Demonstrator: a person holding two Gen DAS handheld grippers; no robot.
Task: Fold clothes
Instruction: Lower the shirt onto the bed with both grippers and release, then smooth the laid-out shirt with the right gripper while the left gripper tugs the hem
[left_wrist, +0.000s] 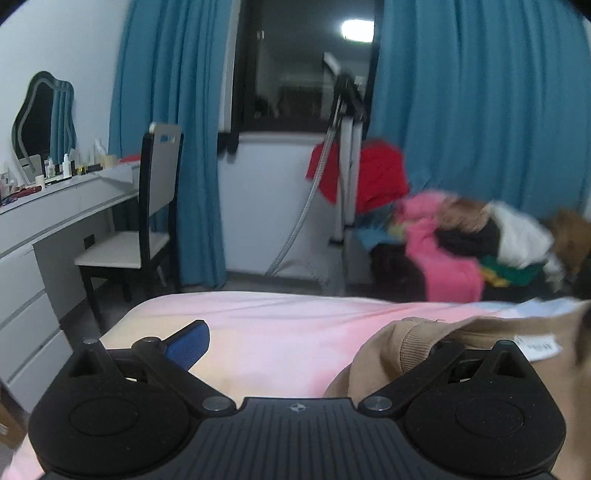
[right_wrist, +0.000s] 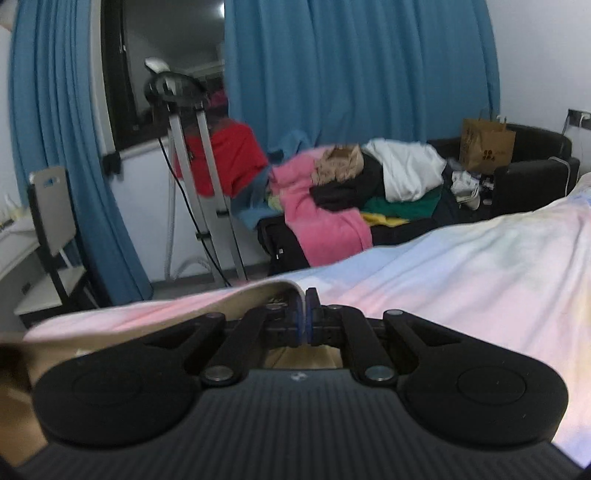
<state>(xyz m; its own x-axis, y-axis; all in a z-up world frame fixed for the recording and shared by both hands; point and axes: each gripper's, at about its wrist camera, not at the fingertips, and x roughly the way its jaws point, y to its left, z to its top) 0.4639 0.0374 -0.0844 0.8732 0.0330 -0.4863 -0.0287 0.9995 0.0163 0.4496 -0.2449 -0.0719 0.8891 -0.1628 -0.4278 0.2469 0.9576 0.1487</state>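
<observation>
Right gripper (right_wrist: 305, 317), jaws fully closed on a fold of the tan sweatshirt (left_wrist: 424, 350) lying on the pastel bed sheet (right_wrist: 461, 266), may lose its thin edge grip (little cloth shows between the pads), while the left gripper (left_wrist: 295, 343) stands open, holding nothing.

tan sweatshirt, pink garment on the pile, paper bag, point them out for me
tan sweatshirt (left_wrist: 384, 354): left wrist view, on its ribbed collar.
pink garment (right_wrist: 325, 225): right wrist view, on the part hanging off the clothes pile.
paper bag (right_wrist: 487, 147): right wrist view, on its front face.
</observation>
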